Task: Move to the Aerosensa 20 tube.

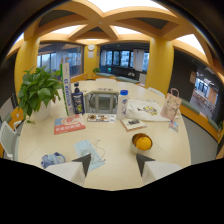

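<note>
The Aerosensa 20 tube [66,90] is a tall white tube with green lettering. It stands upright at the far left of the pale table [115,137], between a leafy potted plant [37,90] and a dark bottle [77,100]. My gripper [113,163] hovers over the table's near edge, well short of the tube and to its right. Both dark fingertips [84,162] show, spread wide apart and open, with nothing between them.
Beyond the fingers lie a light blue packet [90,149] and a bowl holding an orange [142,143]. Farther back are a red booklet [69,124], a grey box [102,102], a blue-capped white bottle [123,103], a white bag [145,110] and a pink paper bag [171,105].
</note>
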`<state>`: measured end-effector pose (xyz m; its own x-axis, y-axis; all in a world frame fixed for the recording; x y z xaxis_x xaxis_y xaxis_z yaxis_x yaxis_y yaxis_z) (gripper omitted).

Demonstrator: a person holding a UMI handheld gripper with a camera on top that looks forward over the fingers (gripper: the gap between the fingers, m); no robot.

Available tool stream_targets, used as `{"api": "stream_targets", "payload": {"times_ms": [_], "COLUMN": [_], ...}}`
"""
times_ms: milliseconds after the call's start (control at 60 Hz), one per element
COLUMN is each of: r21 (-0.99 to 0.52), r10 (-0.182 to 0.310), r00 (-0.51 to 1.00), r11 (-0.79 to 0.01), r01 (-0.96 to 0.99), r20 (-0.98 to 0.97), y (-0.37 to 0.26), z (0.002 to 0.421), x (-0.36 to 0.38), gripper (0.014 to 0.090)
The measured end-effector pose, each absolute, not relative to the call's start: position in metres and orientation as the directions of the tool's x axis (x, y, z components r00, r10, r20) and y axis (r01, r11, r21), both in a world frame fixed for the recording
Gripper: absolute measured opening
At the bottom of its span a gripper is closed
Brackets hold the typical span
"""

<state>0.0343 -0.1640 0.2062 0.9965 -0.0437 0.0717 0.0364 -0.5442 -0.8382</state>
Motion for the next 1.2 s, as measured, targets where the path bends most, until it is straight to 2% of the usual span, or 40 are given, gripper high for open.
{"api": "stream_targets", "payload": {"times_ms": [217, 333, 567, 733, 900, 1017, 1200], "r21": [-0.836, -0.833, -0.846, -0.879, -0.914, -0.927, -0.933], "r10": [-0.061, -0.052, 0.018, 0.080, 0.135, 0.159, 0.162], "r00": [0.994, 0.996, 0.999, 0.996, 0.991, 0.987, 0.987], "r11": [-0.547, -0.553, -0.531, -0.470, -0.398, -0.371, -0.358], "r01": [0.038, 0.031, 0.047, 0.074, 0.075, 0.063, 0.041], "r20": [0.085, 0.071, 0.045, 0.041, 0.022, 0.004, -0.018], "y": [-0.179, -0.188, -0.166, -0.097, 0.002, 0.073, 0.170], "z": [0.204, 0.199, 0.201, 0.219, 0.239, 0.248, 0.250], "x": [0.018, -0.004, -0.069, -0.117, -0.163, -0.189, -0.218], "gripper": [0.0858, 0.0858, 0.0857, 0.0861, 0.0862, 0.0861, 0.0864]}}
